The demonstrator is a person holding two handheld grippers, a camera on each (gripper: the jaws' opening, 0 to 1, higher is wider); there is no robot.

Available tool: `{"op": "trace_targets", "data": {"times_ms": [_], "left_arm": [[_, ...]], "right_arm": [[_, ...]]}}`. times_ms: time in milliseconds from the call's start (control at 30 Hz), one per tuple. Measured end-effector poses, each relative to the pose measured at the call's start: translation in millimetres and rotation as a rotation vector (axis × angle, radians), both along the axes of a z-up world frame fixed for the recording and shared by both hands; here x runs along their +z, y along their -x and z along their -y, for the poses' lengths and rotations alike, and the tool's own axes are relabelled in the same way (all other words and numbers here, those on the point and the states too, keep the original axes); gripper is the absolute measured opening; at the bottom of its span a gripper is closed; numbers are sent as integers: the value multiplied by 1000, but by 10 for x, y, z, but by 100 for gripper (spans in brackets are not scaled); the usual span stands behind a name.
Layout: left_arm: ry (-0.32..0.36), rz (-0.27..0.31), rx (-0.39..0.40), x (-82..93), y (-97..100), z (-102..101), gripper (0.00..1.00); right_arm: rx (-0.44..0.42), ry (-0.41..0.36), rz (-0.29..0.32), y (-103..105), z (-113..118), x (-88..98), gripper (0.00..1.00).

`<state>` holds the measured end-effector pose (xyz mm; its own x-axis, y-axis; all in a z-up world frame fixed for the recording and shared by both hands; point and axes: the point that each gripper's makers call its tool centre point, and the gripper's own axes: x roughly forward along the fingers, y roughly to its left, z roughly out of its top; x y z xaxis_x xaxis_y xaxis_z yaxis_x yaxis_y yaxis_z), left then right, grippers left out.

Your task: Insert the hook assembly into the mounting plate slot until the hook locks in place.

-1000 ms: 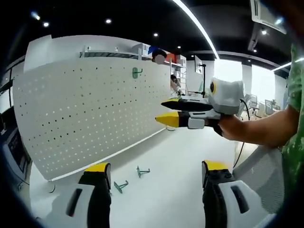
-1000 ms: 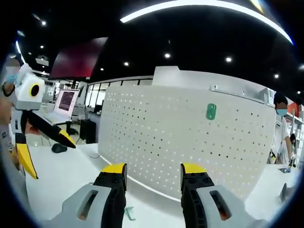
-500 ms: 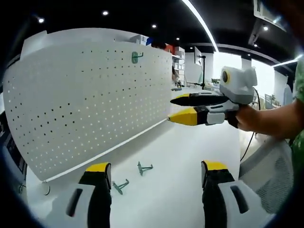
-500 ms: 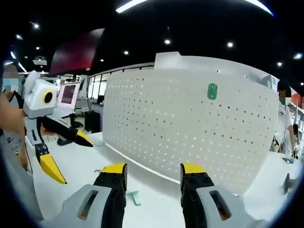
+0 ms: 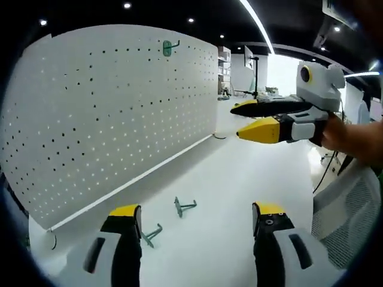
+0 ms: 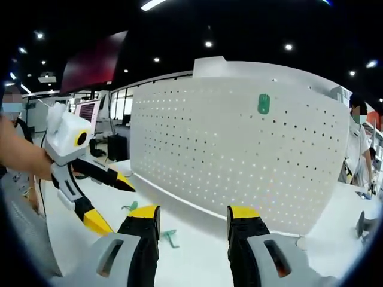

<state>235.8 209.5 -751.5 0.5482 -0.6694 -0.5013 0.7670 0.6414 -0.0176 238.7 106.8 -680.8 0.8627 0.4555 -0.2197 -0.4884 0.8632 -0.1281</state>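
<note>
Left gripper view recorded the white pegboard mounting plate (image 5: 114, 107) standing at left, one green hook (image 5: 170, 47) seated near its top edge. Two loose green hooks (image 5: 184, 207) lay on the white bench (image 5: 221, 197) before it. Left tool (image 5: 196, 216) was spread, empty. Right tool (image 5: 254, 119) hovered at right, jaws parted, holding nothing.

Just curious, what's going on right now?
Both grippers open, empty. Two green hooks on table, one on pegboard. Nothing in the way.
</note>
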Motion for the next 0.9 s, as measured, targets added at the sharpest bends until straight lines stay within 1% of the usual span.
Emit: {"op": "trace_targets", "data": {"times_ms": [167, 267, 367, 433, 467, 567, 633, 733, 767, 900], "left_arm": [[-29, -25, 1, -149, -61, 25, 76], [-40, -16, 9, -181, -110, 37, 75], [-44, -31, 6, -244, -148, 65, 73], [-52, -28, 7, -278, -176, 75, 70], [-55, -29, 5, -293, -189, 85, 67], [-58, -23, 8, -314, -230, 109, 65], [-69, -31, 13, -363, -259, 115, 64], [-91, -30, 1, -422, -269, 143, 59], [-100, -25, 1, -439, -279, 146, 58], [-108, -36, -7, -508, -303, 183, 57]], "right_arm": [[0, -3, -32, 34, 40, -45, 46], [0, -8, -54, 46, 51, -74, 48], [0, -2, -60, 62, 62, -87, 48], [-2, 1, -65, 68, 78, -96, 48], [-5, 2, -66, 72, 89, -93, 48], [-9, 0, -66, 75, 112, -84, 48], [-10, -2, -67, 75, 121, -81, 48], [-11, -2, -75, 75, 132, -99, 48], [-11, -1, -77, 76, 133, -104, 48], [-5, 0, -91, 85, 136, -137, 48]]}}
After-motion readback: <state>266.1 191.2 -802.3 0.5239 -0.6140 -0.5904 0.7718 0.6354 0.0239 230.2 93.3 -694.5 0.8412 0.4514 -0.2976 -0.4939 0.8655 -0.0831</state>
